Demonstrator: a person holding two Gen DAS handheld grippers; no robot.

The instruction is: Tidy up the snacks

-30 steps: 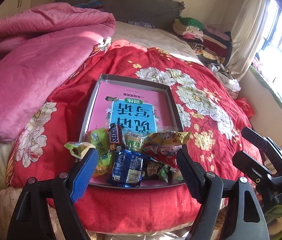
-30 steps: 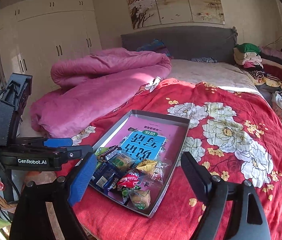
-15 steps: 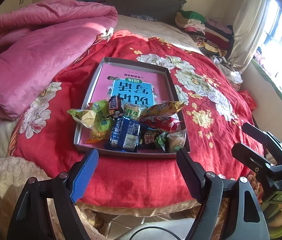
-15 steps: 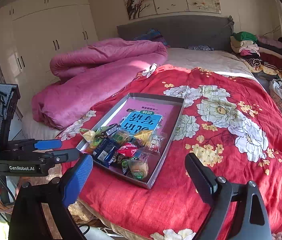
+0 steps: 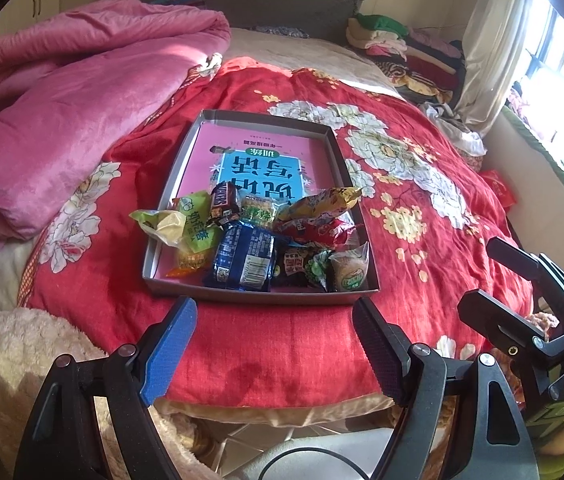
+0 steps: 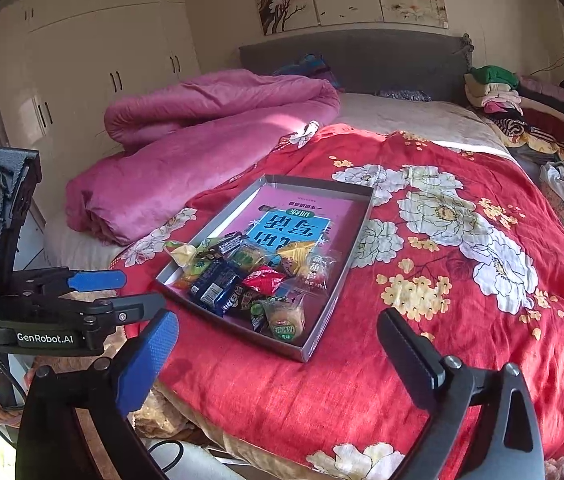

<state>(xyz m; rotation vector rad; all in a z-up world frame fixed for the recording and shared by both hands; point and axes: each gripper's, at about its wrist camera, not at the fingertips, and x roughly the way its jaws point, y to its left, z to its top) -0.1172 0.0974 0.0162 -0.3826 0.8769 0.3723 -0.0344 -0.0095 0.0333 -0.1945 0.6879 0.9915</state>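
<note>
Bedroom scene, seen from 2 wrist cams. A shallow grey tray (image 5: 186,148) sits on a red floral bedspread (image 5: 421,184), near the foot of the bed. Tray floor shows a pink and blue printed sheet w/ Chinese characters (image 5: 258,164). A pile of snacks (image 5: 258,236) is heaped in the near end of the tray; far end is bare.

Snacks incl a dark blue packet (image 5: 246,258) at front centre, a green packet (image 5: 196,220) at left w/ a pale yellow-green wrapper (image 5: 160,220) poking over the tray's left wall, a small brown Snickers bar (image 5: 224,200), a yellow-orange bag (image 5: 321,202) lying over a red one (image 5: 313,228), and a clear-wrapped round pastry (image 5: 351,270) in the front right corner.

Left gripper (image 5: 274,344) hangs short of the bed edge, in front of the tray; jaws apart, nothing between them. Right gripper (image 6: 278,352) is also short of the tray, to its near right; its jaws have just been opening and stand very wide, w/ nothing between them. Neither touches tray or snacks.

A rumpled pink quilt (image 5: 74,92) lies left of the tray; folded clothes (image 5: 409,52) are stacked at the far right by the headboard
</note>
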